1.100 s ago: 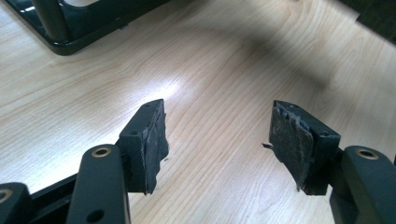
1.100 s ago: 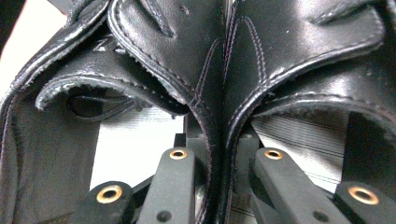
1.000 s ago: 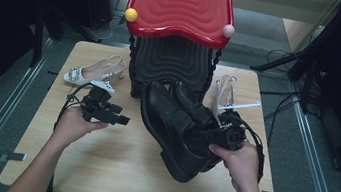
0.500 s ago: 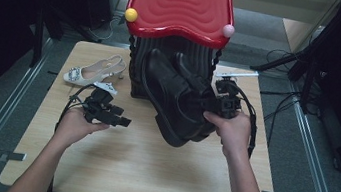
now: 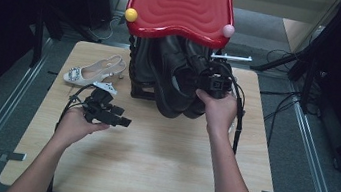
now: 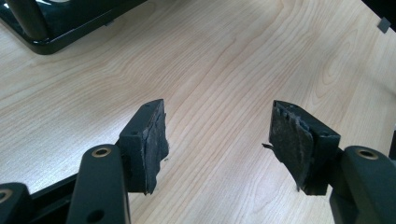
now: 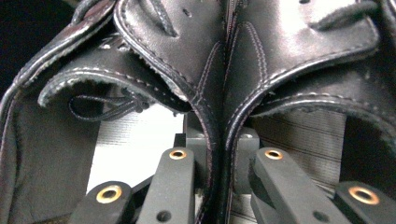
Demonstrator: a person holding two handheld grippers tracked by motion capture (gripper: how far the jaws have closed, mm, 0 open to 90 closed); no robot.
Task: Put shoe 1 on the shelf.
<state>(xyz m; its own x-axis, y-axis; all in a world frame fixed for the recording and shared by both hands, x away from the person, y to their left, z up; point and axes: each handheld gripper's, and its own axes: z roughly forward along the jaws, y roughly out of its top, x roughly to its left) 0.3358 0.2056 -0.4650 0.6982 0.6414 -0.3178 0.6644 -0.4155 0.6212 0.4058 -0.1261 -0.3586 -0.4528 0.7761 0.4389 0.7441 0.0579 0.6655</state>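
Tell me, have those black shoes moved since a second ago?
Yes. The black shoes, pinched together in the right gripper, have gone from the table's near middle up and back, under the red shelf of the rack.

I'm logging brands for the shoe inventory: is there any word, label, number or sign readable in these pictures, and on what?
None can be read.
black shoes: plain leather and stitching, no brand or size mark showing.
white heeled shoe: a decorated buckle, no lettering.
red shelf top: plain ridges, no text.
grippers: brass rivets, no markings.
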